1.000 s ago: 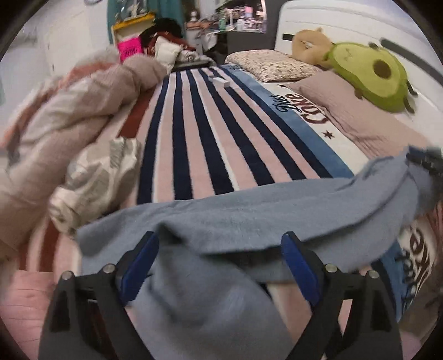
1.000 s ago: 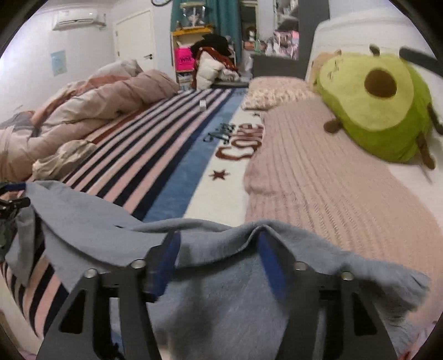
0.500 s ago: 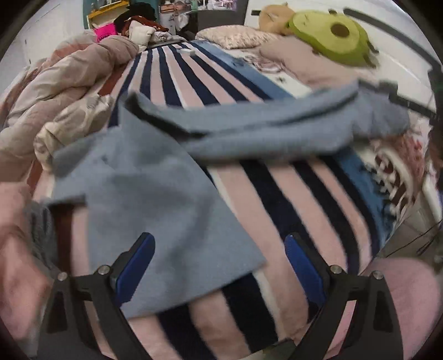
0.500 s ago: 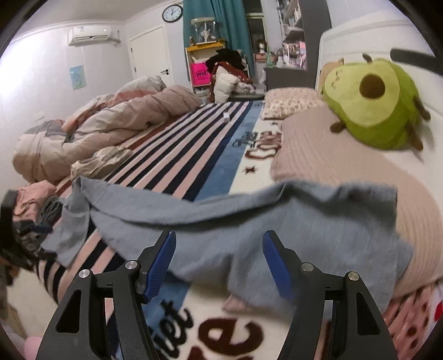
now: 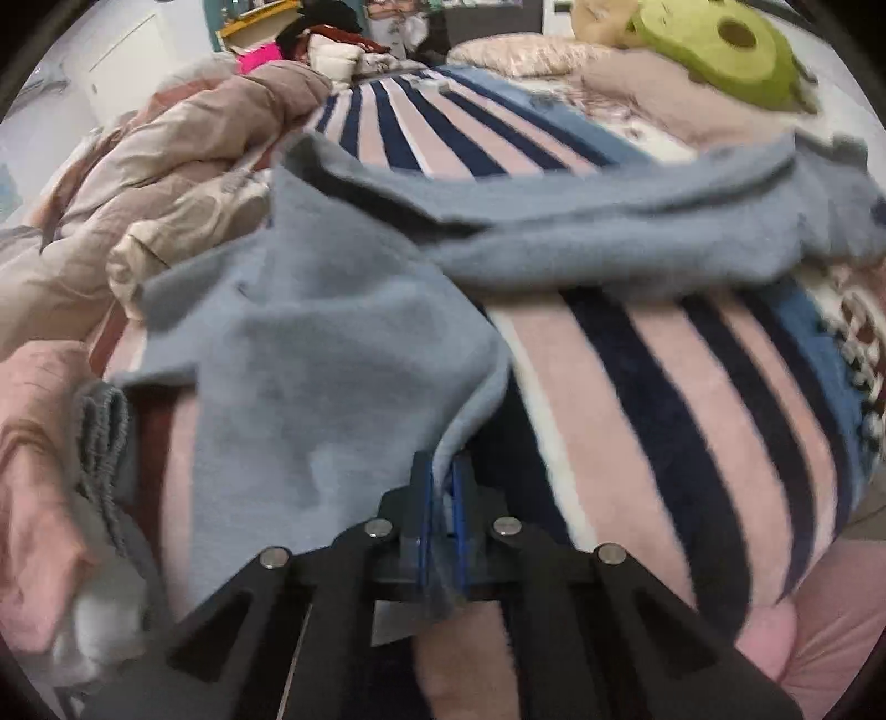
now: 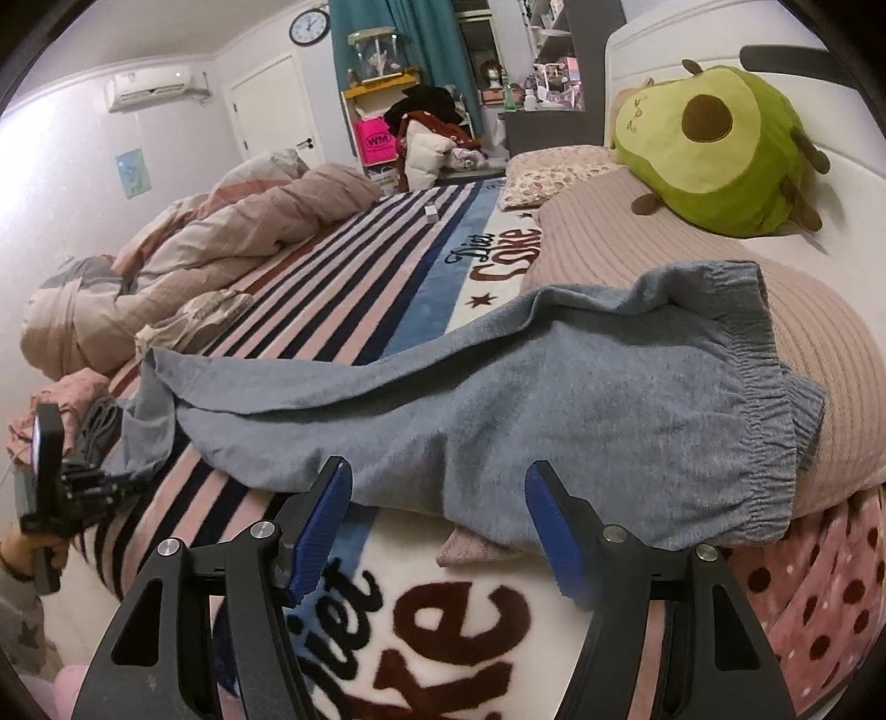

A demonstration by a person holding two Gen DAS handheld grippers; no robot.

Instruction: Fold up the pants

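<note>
Pants (image 5: 332,343) of grey-blue fleece fill the left wrist view, spread over a striped blanket (image 5: 692,387). The left gripper (image 5: 437,498) has its jaws pressed together on the hem of one leg, and the cloth rises from between the blue pads and fans out ahead and to the left of them. The other leg runs across the frame well beyond the jaws, from ahead-left to far right. Left of the jaws a crumpled quilt (image 5: 166,166) is heaped, with a pink cloth (image 5: 33,443) nearer. Far ahead and to the right lies an avocado plush (image 5: 720,44). The frame is somewhat blurred.

In the right wrist view the right gripper (image 6: 437,526) has its jaws spread wide, holding nothing. The pants (image 6: 554,399) lie just ahead of the fingertips, with the elastic waistband (image 6: 775,399) ahead and to the right, resting on a ribbed pink cover (image 6: 819,343). The legs stretch away to the left. At the far left the left gripper (image 6: 105,482) shows side-on at the end of a leg, a hand on its handle. Under the jaws the blanket (image 6: 443,626) carries large brown lettering. The plush (image 6: 714,138) sits far ahead to the right, the quilt (image 6: 221,243) far ahead to the left.
</note>
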